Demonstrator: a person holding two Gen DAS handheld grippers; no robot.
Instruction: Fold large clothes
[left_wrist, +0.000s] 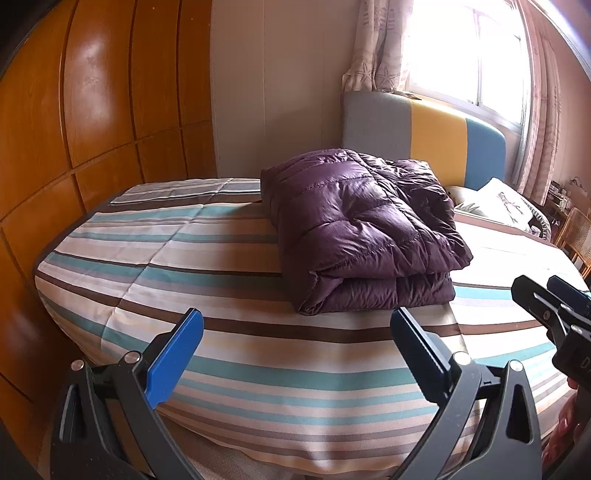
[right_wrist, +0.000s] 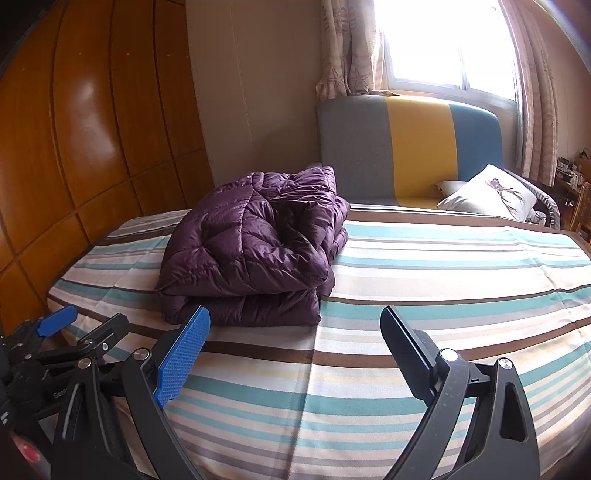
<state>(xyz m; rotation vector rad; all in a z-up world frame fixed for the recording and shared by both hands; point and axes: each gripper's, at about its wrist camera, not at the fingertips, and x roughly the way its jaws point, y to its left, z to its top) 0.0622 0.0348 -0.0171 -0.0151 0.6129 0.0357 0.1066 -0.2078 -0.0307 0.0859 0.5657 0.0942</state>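
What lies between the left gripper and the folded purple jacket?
Only bare striped bedsheet lies between the open left gripper and the purple jacket, in the left wrist view.

Folded jacket on bed, headboard behind, pillow right, wardrobe left.

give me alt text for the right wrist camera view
A folded purple puffer jacket lies on a striped bedspread, ahead and left of the open, empty right tongs. The left tongs show at lower left.
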